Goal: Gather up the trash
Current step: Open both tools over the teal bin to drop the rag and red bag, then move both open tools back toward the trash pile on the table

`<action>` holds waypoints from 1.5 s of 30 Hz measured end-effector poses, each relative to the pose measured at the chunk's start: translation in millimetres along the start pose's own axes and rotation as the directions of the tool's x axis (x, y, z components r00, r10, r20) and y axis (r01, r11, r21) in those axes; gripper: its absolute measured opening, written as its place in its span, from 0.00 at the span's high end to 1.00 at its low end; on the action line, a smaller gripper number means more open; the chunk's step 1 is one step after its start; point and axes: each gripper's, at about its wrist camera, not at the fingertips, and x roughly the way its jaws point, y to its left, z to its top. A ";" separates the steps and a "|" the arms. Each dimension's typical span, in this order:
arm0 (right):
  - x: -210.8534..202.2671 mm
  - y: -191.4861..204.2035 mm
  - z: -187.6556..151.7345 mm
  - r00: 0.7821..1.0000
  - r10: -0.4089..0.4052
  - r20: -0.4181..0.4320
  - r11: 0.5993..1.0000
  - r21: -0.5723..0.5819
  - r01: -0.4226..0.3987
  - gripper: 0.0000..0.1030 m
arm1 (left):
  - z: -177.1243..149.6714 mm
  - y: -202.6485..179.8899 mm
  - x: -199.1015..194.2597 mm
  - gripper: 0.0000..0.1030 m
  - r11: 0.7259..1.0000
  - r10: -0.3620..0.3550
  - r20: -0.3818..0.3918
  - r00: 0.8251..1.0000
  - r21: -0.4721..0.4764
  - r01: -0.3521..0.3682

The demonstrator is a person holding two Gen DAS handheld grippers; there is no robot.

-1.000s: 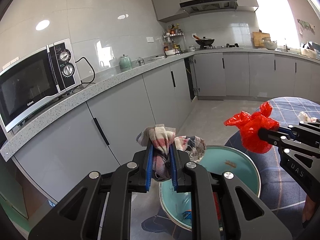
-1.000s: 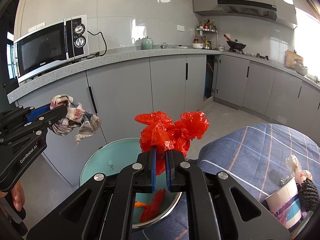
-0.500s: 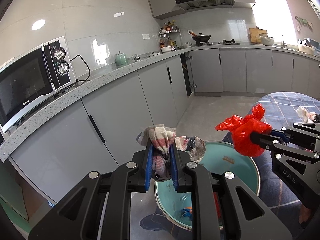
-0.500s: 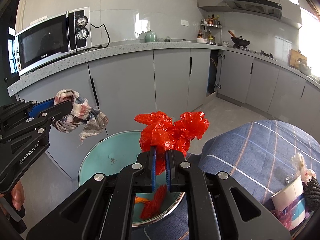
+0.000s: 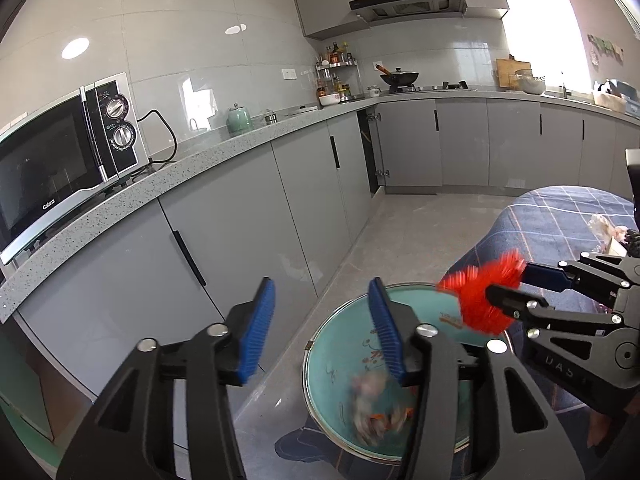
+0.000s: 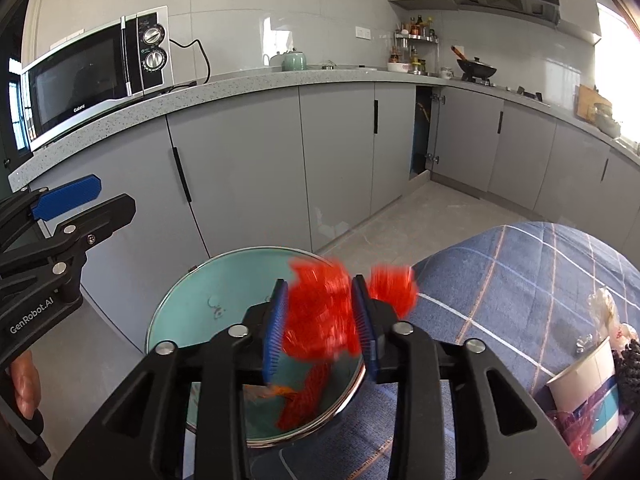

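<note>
My left gripper (image 5: 322, 322) is spread wide and holds nothing, poised above the teal trash bin (image 5: 328, 368); a blurred bundle of cloth (image 5: 370, 400) shows inside the bin below it. My right gripper (image 6: 320, 326) has its 2 blue pads parted, with the red plastic bag (image 6: 320, 320) blurred between them over the bin's far rim; whether the pads touch the bag I cannot tell. More red plastic (image 6: 304, 396) lies deeper in the bin. Just to the right of the bin is the blue plaid tabletop (image 6: 500, 280), carrying a paper cup (image 6: 588, 384) with other scraps beside it. Grey cabinets (image 5: 224, 240) stand close behind the bin, and a microwave (image 5: 60, 160) sits on the counter above.
</note>
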 end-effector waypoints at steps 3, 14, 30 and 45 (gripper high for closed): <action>-1.5 0.3 -0.9 1.000 0.009 0.000 1.000 0.002 -0.009 0.67 | -0.4 1.1 -0.1 0.49 1.000 0.010 -0.002 1.000 -0.006 -0.010; -9.5 -1.2 -0.7 1.000 -0.016 0.011 1.000 0.020 0.016 0.63 | -1.3 3.3 -2.8 0.41 1.000 0.016 0.002 1.000 -0.016 -0.016; -76.7 -34.3 -9.4 0.991 -0.125 0.053 0.989 0.090 0.120 0.56 | -0.2 -34.6 -31.7 0.36 0.997 -0.061 0.041 0.997 0.050 0.059; -195.2 -112.4 -76.2 0.943 -0.325 0.073 0.933 0.190 0.306 0.48 | -27.2 -151.3 -85.6 0.31 0.931 -0.285 0.028 0.958 0.244 0.270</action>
